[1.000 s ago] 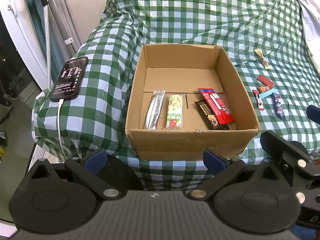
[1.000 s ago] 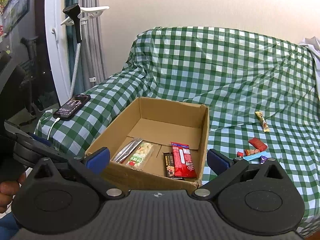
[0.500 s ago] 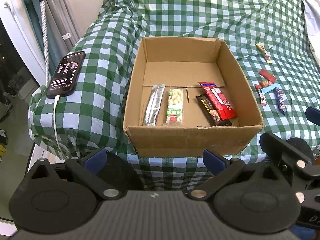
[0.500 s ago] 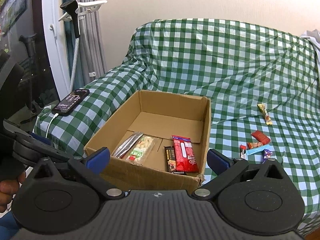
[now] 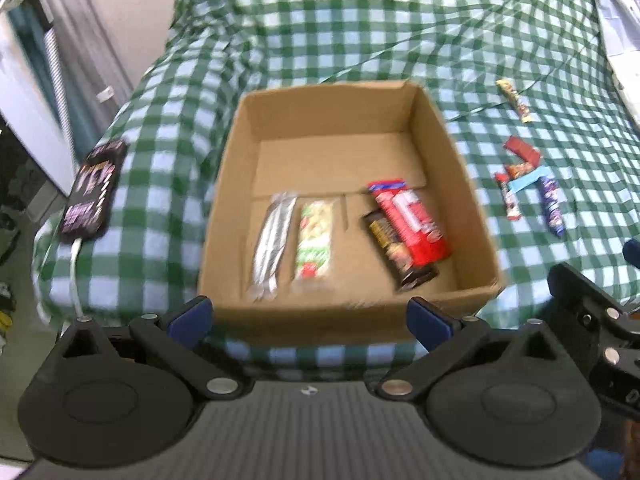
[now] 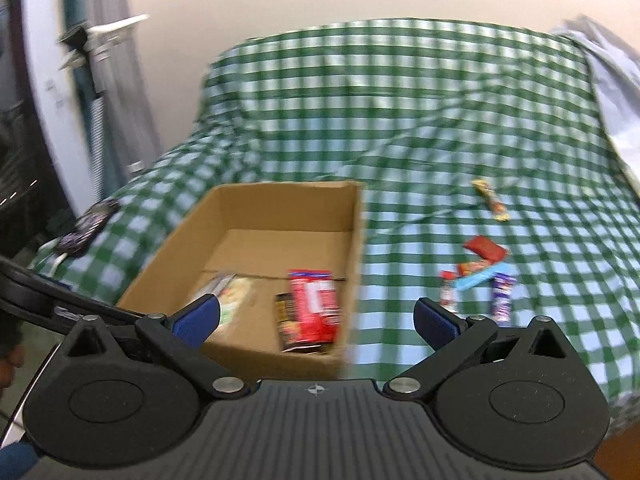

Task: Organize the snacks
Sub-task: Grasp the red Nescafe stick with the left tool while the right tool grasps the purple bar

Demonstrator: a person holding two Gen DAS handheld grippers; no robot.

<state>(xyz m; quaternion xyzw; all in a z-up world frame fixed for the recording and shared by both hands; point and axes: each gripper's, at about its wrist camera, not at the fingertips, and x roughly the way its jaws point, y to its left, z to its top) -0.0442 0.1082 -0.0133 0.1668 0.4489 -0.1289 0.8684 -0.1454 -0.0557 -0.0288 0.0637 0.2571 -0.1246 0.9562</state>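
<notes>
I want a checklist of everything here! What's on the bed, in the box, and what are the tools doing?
Surface: green checked cloth.
Job's things: cardboard box holds four snack bars, the red bar lying over a dark one; six loose snacks lie to its right.
Clutter: phone.
Grippers: left tool open, empty; right tool open, empty.
Cables: white cable plugged into phone.
Surroundings: wall, curtain.

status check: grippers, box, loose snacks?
Left gripper open, empty, short of cardboard box. Right gripper open, empty. Four snacks boxed; loose snacks on checkered cloth right of box. Path unobstructed.
</notes>
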